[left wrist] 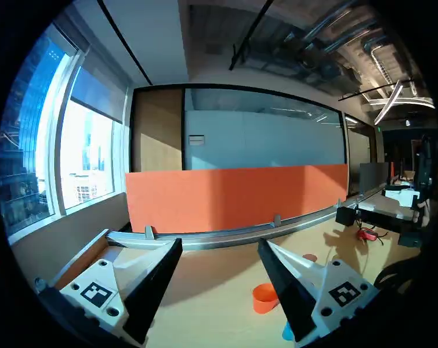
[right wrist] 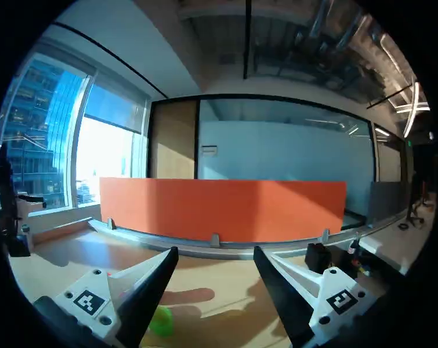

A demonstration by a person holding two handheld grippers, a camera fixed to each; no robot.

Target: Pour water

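Cups sit partly hidden: orange cup [left wrist: 264, 297] behind left gripper [left wrist: 219, 242], green object [right wrist: 162, 321] behind right gripper [right wrist: 216, 249]; both gape empty

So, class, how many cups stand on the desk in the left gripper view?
2: the orange cup on the desk between the jaws; a blue cup, mostly hidden behind the jaw on the image's right. More may be hidden.

No words, numbers or brands could be read in either view. A small plaque [left wrist: 196, 140] on the pale far wall was too small to make out. The black-and-white square markers [left wrist: 97, 293] on the gripper fingers [left wrist: 155, 284] carried coded patterns, not letters.
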